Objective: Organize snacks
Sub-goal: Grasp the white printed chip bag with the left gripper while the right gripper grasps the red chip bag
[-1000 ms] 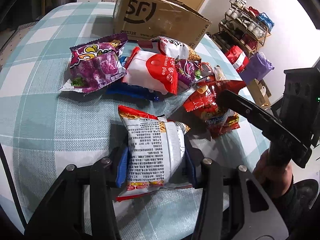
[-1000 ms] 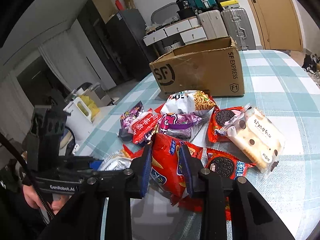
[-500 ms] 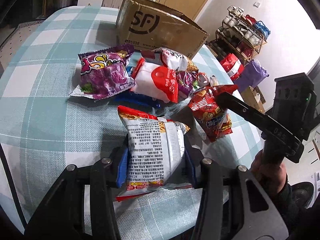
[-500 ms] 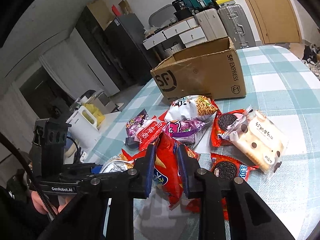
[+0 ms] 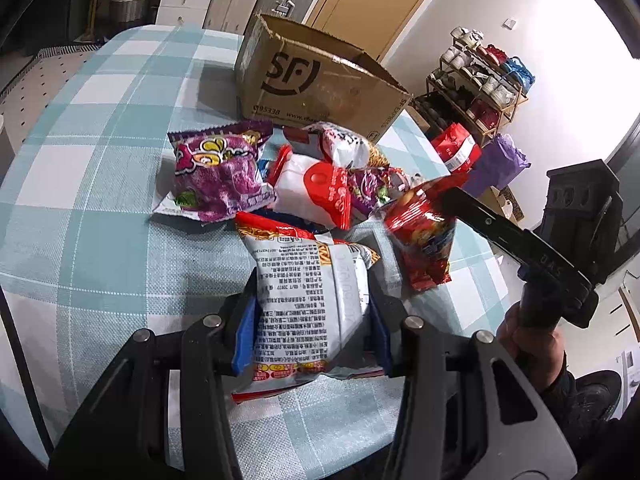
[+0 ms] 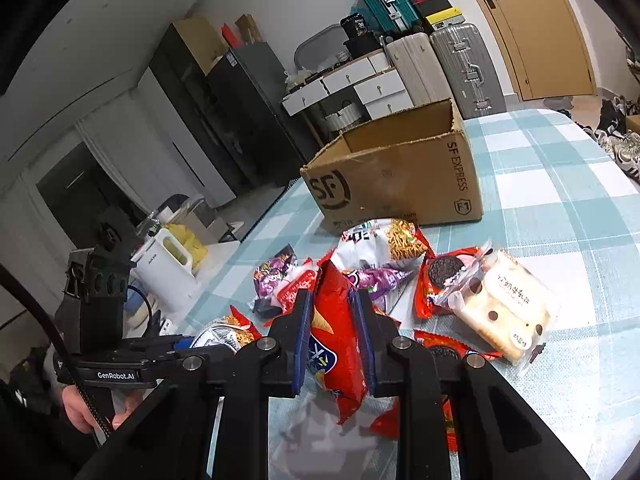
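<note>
A table covered in a woven teal-and-white checked cloth (image 5: pixel 100 208) fills most of both views, its weave coarse and its far edge curving away at upper left of the left wrist view. At upper centre of that view an open brown cardboard shipping box printed with a black SF logo (image 5: pixel 316 84) stands on the cloth, and just below it lies a loose heap of snack packets, among them a crinkled purple foil bag (image 5: pixel 220 176) at centre left and a white packet with red ends (image 5: pixel 312 192) touching it. At the bottom centre the left gripper (image 5: pixel 312 320) is clamped on a white-and-red noodle-snack bag with black printed text (image 5: pixel 312 296), its blue-padded fingers (image 5: pixel 246 332) pressing both sides. In the right wrist view the right gripper (image 6: pixel 334 336) squeezes a glossy red chip bag (image 6: pixel 336 344) held upright above the cloth at lower centre; to its right a clear-wrapped pale cream biscuit pack with dark dots (image 6: pixel 500 308) lies flat on the cloth. Behind the table, at top right of this view, silver and white hard-shell suitcases (image 6: pixel 464 68) stand beside a tan wooden door (image 6: pixel 536 28); a white drawer unit (image 6: pixel 360 84) and a tall black cabinet (image 6: pixel 240 108) line the grey wall. A wire shoe rack (image 5: pixel 480 76) sits at upper right of the left wrist view.
</note>
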Demonstrator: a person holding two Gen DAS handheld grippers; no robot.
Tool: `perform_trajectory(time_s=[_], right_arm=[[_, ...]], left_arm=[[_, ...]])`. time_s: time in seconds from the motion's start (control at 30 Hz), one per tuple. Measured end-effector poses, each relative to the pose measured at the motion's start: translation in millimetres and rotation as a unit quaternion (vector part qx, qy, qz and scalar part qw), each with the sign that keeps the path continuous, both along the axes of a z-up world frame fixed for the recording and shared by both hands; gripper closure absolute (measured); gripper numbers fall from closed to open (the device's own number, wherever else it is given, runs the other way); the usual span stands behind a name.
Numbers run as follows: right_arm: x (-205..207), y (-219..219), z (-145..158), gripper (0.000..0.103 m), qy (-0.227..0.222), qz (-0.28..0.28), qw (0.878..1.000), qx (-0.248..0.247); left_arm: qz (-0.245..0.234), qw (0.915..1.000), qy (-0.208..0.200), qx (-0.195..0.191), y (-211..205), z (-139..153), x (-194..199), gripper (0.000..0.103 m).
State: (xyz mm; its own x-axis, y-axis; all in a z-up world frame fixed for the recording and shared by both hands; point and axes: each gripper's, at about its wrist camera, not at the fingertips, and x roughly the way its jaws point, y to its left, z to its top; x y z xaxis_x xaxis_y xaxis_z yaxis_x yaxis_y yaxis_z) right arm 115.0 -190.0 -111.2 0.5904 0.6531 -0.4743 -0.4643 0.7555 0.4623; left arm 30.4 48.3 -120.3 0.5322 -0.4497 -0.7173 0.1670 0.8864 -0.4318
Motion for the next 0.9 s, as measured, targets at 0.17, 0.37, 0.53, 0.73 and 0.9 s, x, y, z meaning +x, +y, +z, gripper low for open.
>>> perform_trajectory(time_s=[0.17,0.37,0.53,0.73,0.9], right_arm=[[6,3,-3,0.088,0.009,-0.006,1.0,-0.011],[-1,15,-11,0.075,0.011,0.02,0.999,-0.045],[-15,28,-14,0.032,-0.015,0.012,0.994,-0.108],[-7,39,-26,0.032,0.008,0.028,0.991,-0.133],[3,50,-36,0.032,0.028,0.031,0.986,-0.162]], left_arm=[[-0.001,1.0,-0.006,-0.002,0,4,-1,0.06],[0.003,1.0,-0.003,-0.005,3,5,-3,0.06],[0.007,0.9999,0.0,-0.008,8,3,-4,0.06],[0.007,0.9999,0.0,-0.008,9,1,-5,0.06],[0.009,0.9999,-0.002,-0.012,12,1,-8,0.06]])
